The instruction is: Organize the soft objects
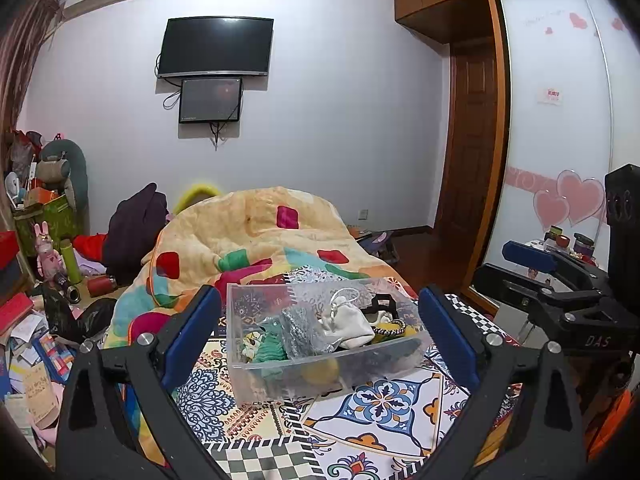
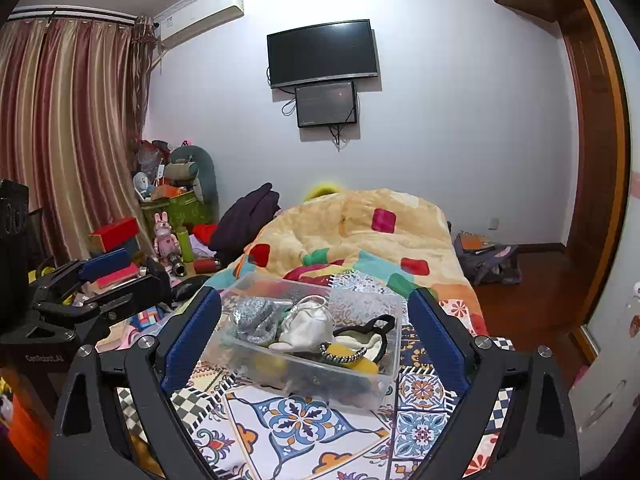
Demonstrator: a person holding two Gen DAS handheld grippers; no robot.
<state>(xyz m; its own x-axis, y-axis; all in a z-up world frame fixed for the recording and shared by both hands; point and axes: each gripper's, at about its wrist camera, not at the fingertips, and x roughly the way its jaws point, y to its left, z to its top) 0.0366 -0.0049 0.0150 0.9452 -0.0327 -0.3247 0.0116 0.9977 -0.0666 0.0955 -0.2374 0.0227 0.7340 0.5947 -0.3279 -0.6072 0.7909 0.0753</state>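
A clear plastic bin (image 1: 256,376) (image 2: 376,388) stands on the patterned cloth of the bed. It holds soft items: a white drawstring pouch (image 1: 350,326) (image 2: 306,326), a silver sequinned piece (image 1: 298,330) (image 2: 254,318), a green knit item (image 1: 270,344), a yellow piece with a braided band (image 2: 352,356) and a black strap (image 2: 380,324). My left gripper (image 1: 320,336) is open, its blue pads on either side of the bin, above it. My right gripper (image 2: 316,336) is open too, also framing the bin. Each gripper shows at the edge of the other's view.
A crumpled yellow quilt (image 1: 256,236) (image 2: 360,228) with coloured squares lies behind the bin. Clutter, boxes and a pink rabbit toy (image 2: 165,236) fill the floor on the left. A wardrobe (image 1: 560,120) and a wooden door stand on the right.
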